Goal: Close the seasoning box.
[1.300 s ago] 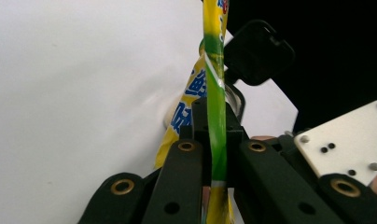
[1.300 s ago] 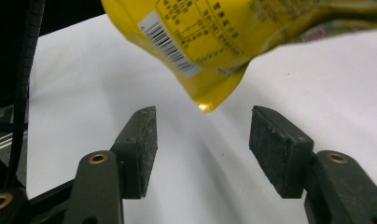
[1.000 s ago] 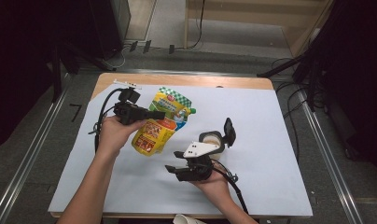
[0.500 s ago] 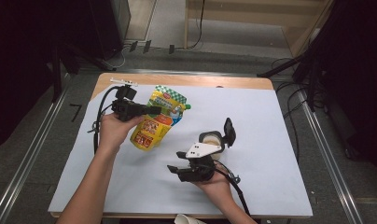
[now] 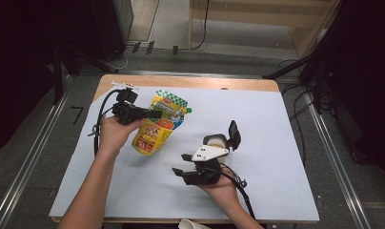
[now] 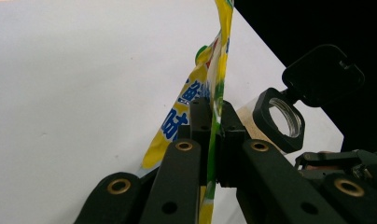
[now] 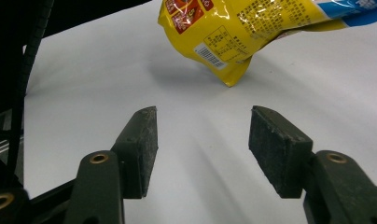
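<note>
The left gripper [image 5: 150, 113] is clamped on the green-edged top seam of a yellow, glossy plastic refill pouch with red and blue printing [image 5: 157, 129], holding it partly raised over the white paper-covered table [image 5: 276, 143]; in the high view the pouch's long axis runs from about 1 o'clock at the pinched top down to 7 o'clock, where its bottom corner sits at or just above the sheet. The right gripper [image 5: 182, 163] rests in an upturned hand with its jaws well apart and nothing between them, and the pouch lies at roughly 11 o'clock from it, near but not touching. The left hand is plainly the nearer one, already having the pouch. The left gripper view shows the seam squeezed edge-on between the pads, and beyond it a clear jar with a black flip-top lid standing open [image 6: 282, 116]. The right gripper view [image 7: 203, 154] shows the pouch's bottom corner [image 7: 228, 77] hanging just ahead of the open jaws, with a shadow under it.
</note>
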A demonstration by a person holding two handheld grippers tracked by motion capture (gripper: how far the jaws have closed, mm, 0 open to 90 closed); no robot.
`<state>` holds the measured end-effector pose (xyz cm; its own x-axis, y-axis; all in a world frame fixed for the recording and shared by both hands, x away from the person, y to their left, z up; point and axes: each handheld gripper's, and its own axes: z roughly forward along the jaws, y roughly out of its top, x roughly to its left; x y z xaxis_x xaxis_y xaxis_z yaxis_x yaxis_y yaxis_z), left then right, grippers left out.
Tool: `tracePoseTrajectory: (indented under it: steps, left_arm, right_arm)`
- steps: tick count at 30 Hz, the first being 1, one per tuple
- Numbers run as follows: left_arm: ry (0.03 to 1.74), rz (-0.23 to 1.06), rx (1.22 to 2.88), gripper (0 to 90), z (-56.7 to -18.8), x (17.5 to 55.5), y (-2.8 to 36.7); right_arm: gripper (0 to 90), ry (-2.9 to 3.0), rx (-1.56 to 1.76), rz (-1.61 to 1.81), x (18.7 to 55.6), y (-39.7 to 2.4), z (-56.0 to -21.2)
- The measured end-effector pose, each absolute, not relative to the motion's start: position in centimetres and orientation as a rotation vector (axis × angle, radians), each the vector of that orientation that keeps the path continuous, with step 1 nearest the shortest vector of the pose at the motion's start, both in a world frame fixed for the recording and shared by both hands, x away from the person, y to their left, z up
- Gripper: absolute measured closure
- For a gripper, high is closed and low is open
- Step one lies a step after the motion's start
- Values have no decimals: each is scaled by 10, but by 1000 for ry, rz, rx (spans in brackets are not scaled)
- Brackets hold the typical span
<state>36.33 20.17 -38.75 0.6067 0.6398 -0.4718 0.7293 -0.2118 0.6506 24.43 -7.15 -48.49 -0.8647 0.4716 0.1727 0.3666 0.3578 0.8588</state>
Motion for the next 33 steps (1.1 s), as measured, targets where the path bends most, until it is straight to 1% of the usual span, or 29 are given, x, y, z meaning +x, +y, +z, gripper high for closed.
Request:
tracePoseTrajectory:
  steps: [13,24,29,33]
  left_arm:
    - [1090,-139,1916,872,-383,340,225]
    - [1076,-154,1909,858,-383,329,236]
    - [1034,-136,1918,860,-384,320,243]
    - [1045,-143,1908,852,-385,316,246]
  right_arm:
    - [439,2484,772,1541,245,-76,-480]
    - [440,2482,764,1545,245,-76,-477]
    - [441,2483,763,1553,246,-76,-475]
    - [441,2484,762,1554,246,-76,-474]
